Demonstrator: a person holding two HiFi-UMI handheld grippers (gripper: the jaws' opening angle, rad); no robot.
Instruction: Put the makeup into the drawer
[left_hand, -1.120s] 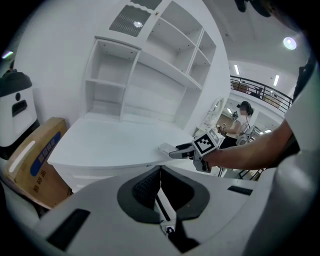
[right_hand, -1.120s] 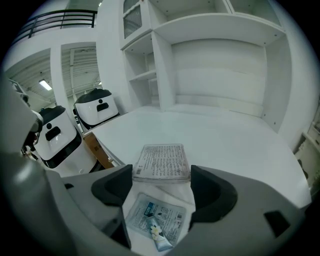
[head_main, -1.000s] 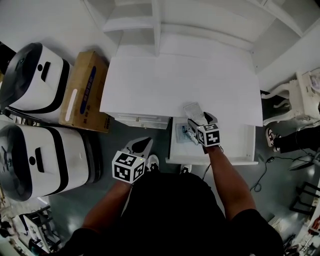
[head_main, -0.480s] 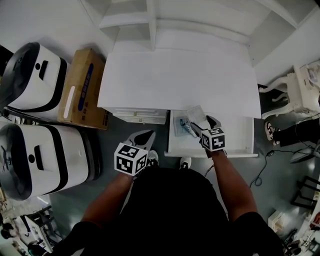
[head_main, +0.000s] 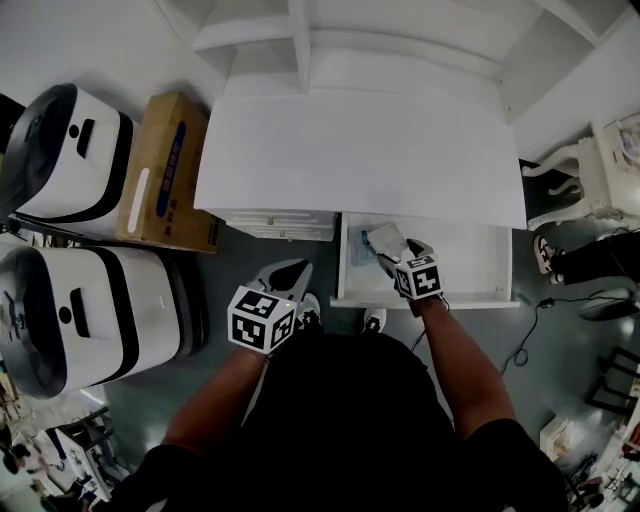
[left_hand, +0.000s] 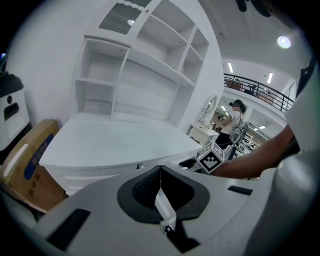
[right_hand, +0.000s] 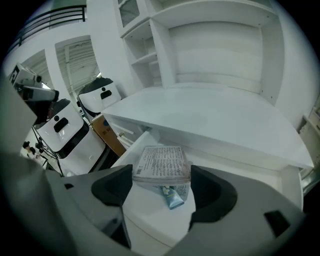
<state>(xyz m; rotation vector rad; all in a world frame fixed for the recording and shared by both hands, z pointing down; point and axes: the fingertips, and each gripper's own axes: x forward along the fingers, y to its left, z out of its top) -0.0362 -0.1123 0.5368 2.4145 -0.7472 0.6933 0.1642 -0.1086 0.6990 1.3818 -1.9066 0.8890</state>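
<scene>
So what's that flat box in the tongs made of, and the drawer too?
The flat box in the right tongs is probably clear, shiny plastic: its edges look see-through, and small print covers its top. The drawer looks like wood or board painted smooth matte white, though the paint hides which.

A staged bedroom corner inside a large lab or workshop hall. The home part is a white desk (head_main: 360, 150) with an open drawer (head_main: 470, 262) and a hutch of bare shelves (left_hand: 140, 65) at 12 o'clock. An ornate white table (head_main: 600, 170) stands at 3 o'clock. The rest reads as a work hall: two white-and-black machines (head_main: 60, 160) at 9 o'clock, a cardboard box (head_main: 165, 170) at 10 o'clock, and cables (head_main: 525, 345) on the grey floor (head_main: 270, 255) at 4 o'clock. The left gripper view shows a mezzanine railing (left_hand: 260, 92), ceiling strip lights (left_hand: 230, 66) and a person (left_hand: 235, 114) among other furniture.
</scene>
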